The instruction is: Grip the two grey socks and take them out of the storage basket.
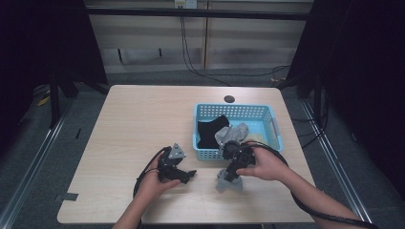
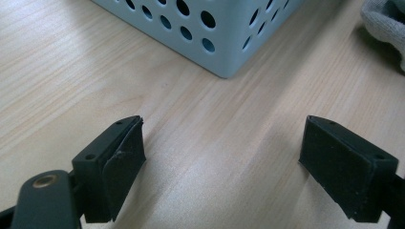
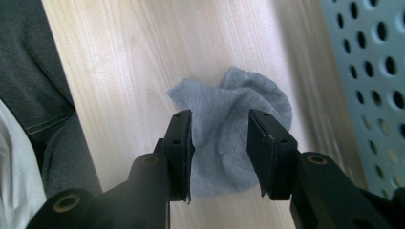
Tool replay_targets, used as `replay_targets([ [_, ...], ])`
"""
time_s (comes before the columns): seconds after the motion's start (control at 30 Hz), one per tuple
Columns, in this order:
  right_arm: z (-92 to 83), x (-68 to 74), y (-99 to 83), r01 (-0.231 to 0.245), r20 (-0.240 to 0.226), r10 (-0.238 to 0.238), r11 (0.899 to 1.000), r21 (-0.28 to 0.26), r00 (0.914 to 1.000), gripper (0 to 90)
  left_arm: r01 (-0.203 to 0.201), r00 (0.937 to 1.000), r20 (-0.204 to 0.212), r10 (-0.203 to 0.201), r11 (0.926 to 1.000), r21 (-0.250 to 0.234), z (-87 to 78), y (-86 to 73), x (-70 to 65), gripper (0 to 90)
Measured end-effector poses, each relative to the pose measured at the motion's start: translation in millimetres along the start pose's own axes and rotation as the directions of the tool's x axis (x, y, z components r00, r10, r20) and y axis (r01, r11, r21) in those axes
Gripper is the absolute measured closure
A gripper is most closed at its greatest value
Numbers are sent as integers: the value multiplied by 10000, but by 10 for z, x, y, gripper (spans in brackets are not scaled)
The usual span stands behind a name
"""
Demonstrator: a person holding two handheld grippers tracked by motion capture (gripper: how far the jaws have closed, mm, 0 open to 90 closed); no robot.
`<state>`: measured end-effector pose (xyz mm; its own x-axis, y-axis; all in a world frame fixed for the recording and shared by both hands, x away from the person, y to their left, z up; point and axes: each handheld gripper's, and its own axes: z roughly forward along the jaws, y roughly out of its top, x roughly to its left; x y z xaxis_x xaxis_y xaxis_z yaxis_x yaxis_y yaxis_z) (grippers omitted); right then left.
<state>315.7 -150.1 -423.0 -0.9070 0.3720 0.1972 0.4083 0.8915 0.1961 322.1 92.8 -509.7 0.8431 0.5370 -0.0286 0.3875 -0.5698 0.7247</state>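
Light wooden table [image 1: 143, 124] carrying a blue perforated basket [image 1: 276, 125] at right of centre, with black cloth [image 1: 210, 131] and grey cloth [image 1: 234, 133] inside. Left claw [image 1: 191, 175] held low over bare wood, in front of the basket's near left corner; jaws spread wide apart, nothing between them (left gripper view: basket corner [image 2: 224, 43] ahead, a pale grey fabric edge [image 2: 387, 24] at upper right). Right claw [image 3: 220, 143] pointing down at a crumpled grey sock [image 3: 229, 129] lying on the table just beside the basket wall [image 3: 377, 71]; jaws parted, straddling the sock, whether touching it cannot be told. Sock [image 1: 228, 183] also visible beneath the right hand [image 1: 265, 164].
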Motion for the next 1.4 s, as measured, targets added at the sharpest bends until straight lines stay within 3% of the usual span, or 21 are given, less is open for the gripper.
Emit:
replay_targets([
  [0.13, -138, -18, -31, -198, 52, 200, 9993, -329, 9998, 597, -3, 10000, 0, 3, 10000, 1, 0, 0, 0, 146],
  [0.17, -232, -55, -47, -322, 168, 333, 9973, -656, 9993, 589, -2, 10000, 0, 2, 10000, 1, 0, 0, 0, 146],
  [0.3, -358, -151, -55, -630, 351, 669, 9927, -1024, 9971, 583, 1, 10000, -1, -1, 10000, 0, 0, 0, 0, 146],
  [0.43, -474, -340, -30, -1062, 808, 1181, 9847, -1383, 9897, 568, 1, 10000, -2, -1, 10000, -1, 0, 0, -1, 146],
  [0.5, -490, -458, -12, -1291, 1194, 1462, 9817, -1401, 9820, 558, 3, 10000, -2, -3, 10000, -3, 0, 0, -1, 146],
  [0.57, -465, -621, 6, -1703, 1518, 1928, 9740, -1497, 9694, 540, 87, 10000, -8, -87, 9999, -67, 4, -1, -6, 146],
  [0.63, -458, -670, 8, -1711, 1547, 1945, 9734, -1521, 9686, 519, 92, 10000, -3, -92, 9999, -66, 4, -1, -6, 146],
  [0.67, -453, -733, 20, -2060, 1515, 2312, 9645, -1653, 9610, 522, 91, 10000, -1, -91, 9999, -68, 5, -1, -6, 146],
  [0.7, -425, -838, 32, -2116, 1706, 2386, 9638, -1622, 9560, 515, 89, 10000, -2, -89, 9999, -67, 4, -1, -6, 146],
  [0.77, -416, -876, 35, -2169, 1709, 2445, 9621, -1652, 9545, 510, 84, 10000, -9, -84, 9999, -86, 6, -1, -5, 146],
  [0.8, -383, -967, 49, -2438, 1798, 2731, 9550, -1691, 9450, 497, 86, 10000, -3, -86, 9999, -85, 5, -1, -5, 146],
  [0.93, -327, -1070, 61, -2496, 2083, 2817, 9538, -1675, 9366, 461, 94, 10000, 8, -94, 9999, -106, 7, -1, -5, 145],
  [1.07, -229, -1203, 74, -2808, 2360, 3237, 9391, -1982, 9162, 401, 104, 9999, 11, -104, 9999, -90, 6, -2, -6, 145],
  [1.27, -102, -1337, 80, -2724, 2715, 3197, 9416, -1980, 9078, 372, 95, 10000, -7, -95, 9999, -69, 5, -1, -6, 146],
  [1.3, -61, -1380, 75, -2845, 2727, 3332, 9369, -2032, 9026, 353, 99, 10000, 1, -99, 9999, -75, 5, -1, -6, 145],
  [1.4, -22, -1424, 68, -2974, 2583, 3461, 9315, -2096, 9020, 323, 93, 10000, -7, -93, 9999, -69, 5, -1, -5, 145],
])
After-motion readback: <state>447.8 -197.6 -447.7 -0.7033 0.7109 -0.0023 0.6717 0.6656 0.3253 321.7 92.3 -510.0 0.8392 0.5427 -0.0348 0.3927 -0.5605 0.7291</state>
